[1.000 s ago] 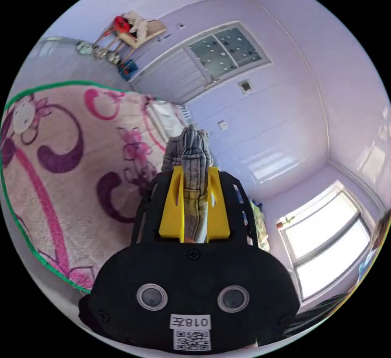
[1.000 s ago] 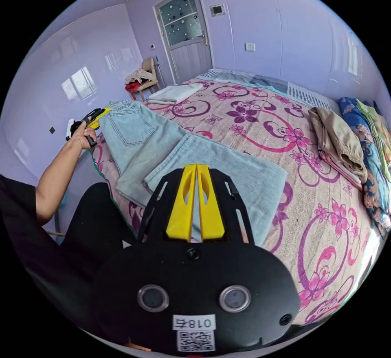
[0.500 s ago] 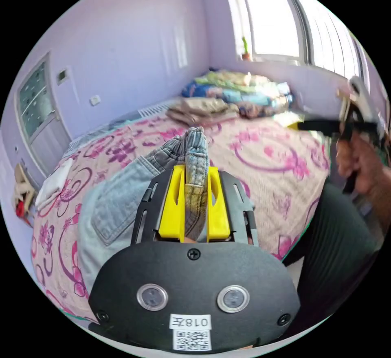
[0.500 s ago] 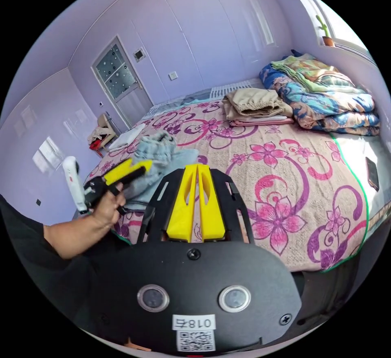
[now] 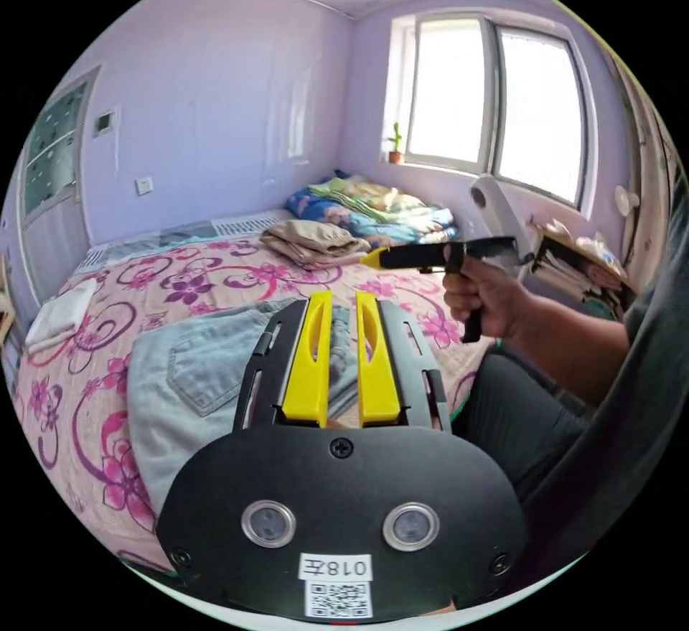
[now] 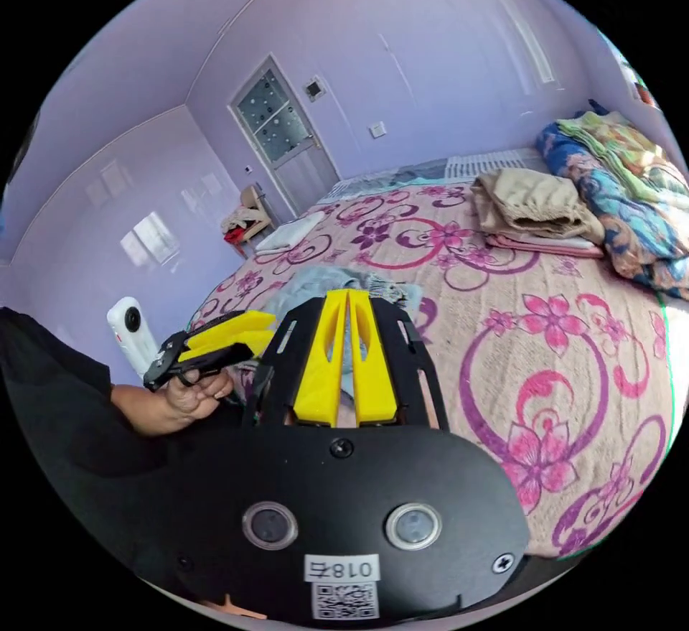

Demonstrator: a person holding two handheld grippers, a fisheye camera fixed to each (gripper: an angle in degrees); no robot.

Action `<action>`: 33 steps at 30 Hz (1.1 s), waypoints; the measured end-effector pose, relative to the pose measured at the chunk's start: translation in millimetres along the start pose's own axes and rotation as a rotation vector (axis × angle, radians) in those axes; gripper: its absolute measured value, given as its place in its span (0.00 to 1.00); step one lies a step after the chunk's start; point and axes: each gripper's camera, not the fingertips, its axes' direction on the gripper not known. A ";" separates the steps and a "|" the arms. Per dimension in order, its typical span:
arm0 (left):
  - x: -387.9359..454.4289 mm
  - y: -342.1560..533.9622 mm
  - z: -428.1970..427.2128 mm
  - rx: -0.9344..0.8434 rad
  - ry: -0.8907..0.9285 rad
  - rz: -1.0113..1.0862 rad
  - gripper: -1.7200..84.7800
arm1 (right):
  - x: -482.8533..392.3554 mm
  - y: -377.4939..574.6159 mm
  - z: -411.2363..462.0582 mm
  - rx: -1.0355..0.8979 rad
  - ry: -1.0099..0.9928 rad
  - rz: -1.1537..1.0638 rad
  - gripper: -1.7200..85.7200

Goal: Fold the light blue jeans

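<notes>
In the left gripper view, the left gripper [image 5: 343, 297] is hovering over the near edge of the bed [image 5: 237, 279] with its 2 yellow jaws spread apart, a clear gap between them and nothing caught there. The light blue jeans [image 5: 190, 380] are lying folded on the flowered bedspread just beyond and to the left of those jaws, a back pocket facing up. To the right, a hand [image 5: 488, 297] is gripping the right gripper [image 5: 373, 258], which is pointing left across the bed; its jaws are looking closed from this side. Farther off, a beige folded garment [image 5: 312, 240] is sitting beside a stack of colourful quilts [image 5: 373, 204] under a bright window [image 5: 495, 103] with a small potted plant [image 5: 395, 146] on its sill. A white folded cloth [image 5: 61, 311] is lying at the far left of the bed.

In the right gripper view, the right gripper [image 6: 348, 295] is showing its 2 jaws pressed together with nothing between them. The jeans [image 6: 323, 283] are appearing past those jaws as a rumpled pile near the bed's near edge. At the left, a hand [image 6: 190, 394] is holding the left gripper [image 6: 264, 326], its jaws slightly parted and empty. This view is also taking in a door [image 6: 287, 139] with patterned glass and a chair [image 6: 247, 218] piled with clothes beside it, while the window is lying outside it. The beige garment [image 6: 535, 207] and quilts [image 6: 621, 186] are sitting at the far right.
</notes>
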 end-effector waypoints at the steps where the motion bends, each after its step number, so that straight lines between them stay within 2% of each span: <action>1: -31.7 -0.7 -13.5 0.023 -0.037 -0.079 0.07 | -4.2 -18.2 14.4 -0.043 -0.068 -0.034 0.02; 3: -79.4 5.8 -20.3 -0.009 -0.073 -0.145 0.04 | -5.4 -40.4 37.1 -0.099 -0.148 -0.056 0.01; 6: -161.7 37.5 -4.6 -0.312 -0.039 -0.312 0.01 | 16.1 -53.5 79.2 -0.304 -0.117 -0.002 0.01; 7: -194.4 61.3 3.9 -0.497 -0.039 -0.430 0.01 | 30.4 -47.5 89.7 -0.405 -0.055 0.037 0.01; 8: -222.7 84.8 0.9 -0.523 0.131 -0.541 0.01 | 37.2 -43.4 90.0 -0.419 -0.045 0.049 0.01; 10: -252.3 105.1 -11.6 -0.484 0.266 -0.672 0.01 | 65.9 -32.3 70.3 -0.353 -0.149 0.160 0.01; 12: -265.1 101.0 -25.2 -0.429 0.289 -0.660 0.01 | 79.2 -35.3 57.4 -0.334 -0.209 0.216 0.02; 14: -281.4 78.7 -50.4 -0.248 0.329 -0.610 0.02 | 84.2 -46.4 41.1 -0.292 -0.235 0.210 0.03; 16: -301.7 60.1 -70.5 -0.080 0.306 -0.598 0.04 | 93.8 -66.5 13.1 -0.160 -0.217 0.211 0.10; 18: -325.2 44.2 -75.7 -0.021 0.228 -0.584 0.08 | 103.7 -85.8 2.0 -0.119 -0.169 0.212 0.15; 20: -363.1 33.2 -54.6 -0.044 0.164 -0.617 0.12 | 114.6 -106.4 4.6 -0.135 -0.113 0.214 0.18; 24: -416.4 32.0 -0.1 -0.072 0.246 -0.725 0.15 | 144.0 -149.6 37.7 -0.198 -0.141 0.234 0.21; 27: -446.5 33.9 35.6 -0.136 0.244 -0.804 0.17 | 166.7 -169.3 60.4 -0.259 -0.124 0.260 0.23; 29: -462.3 40.6 64.2 -0.252 0.324 -0.871 0.19 | 182.1 -173.4 71.8 -0.308 -0.174 0.305 0.23; 33: -461.7 40.8 76.3 -0.353 0.398 -0.827 0.19 | 205.5 -165.6 73.9 -0.345 -0.351 0.401 0.21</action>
